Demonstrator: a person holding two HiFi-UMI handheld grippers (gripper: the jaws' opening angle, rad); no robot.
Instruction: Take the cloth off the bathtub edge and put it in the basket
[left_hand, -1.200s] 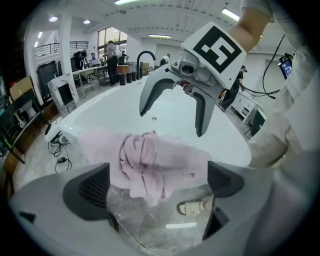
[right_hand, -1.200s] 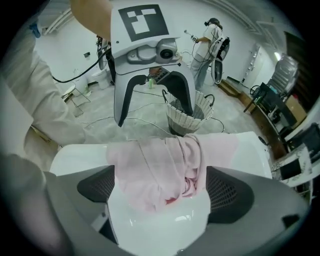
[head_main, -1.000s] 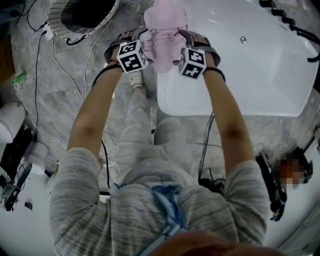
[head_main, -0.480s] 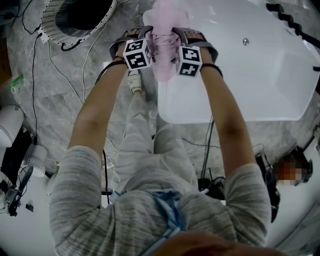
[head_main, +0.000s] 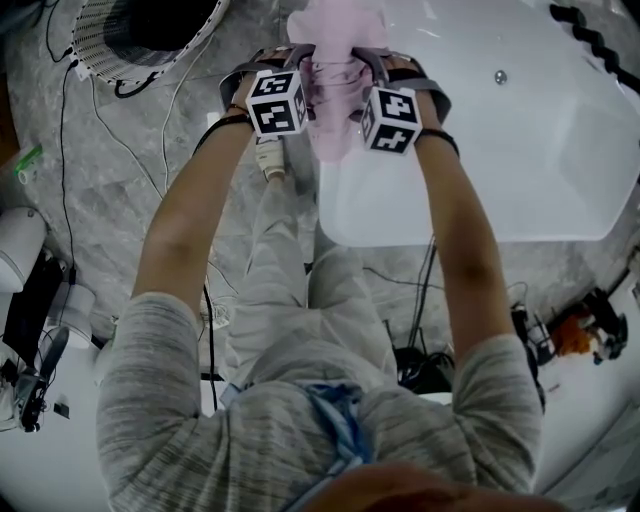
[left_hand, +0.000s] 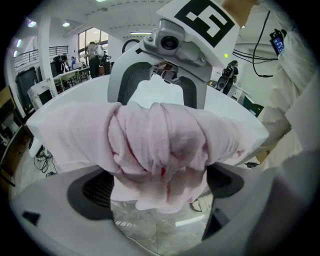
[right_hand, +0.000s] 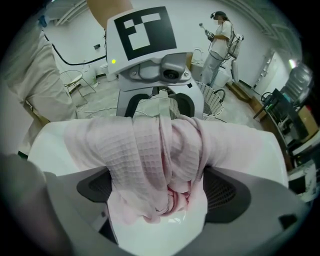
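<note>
Cloth bunched tighter; left tongs, right tongs both pinching it, seemingly just above bathtub edge; basket well left

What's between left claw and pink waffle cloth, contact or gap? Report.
Touching: the left gripper view shows the left claw shut on the bunched pink waffle cloth.
</note>
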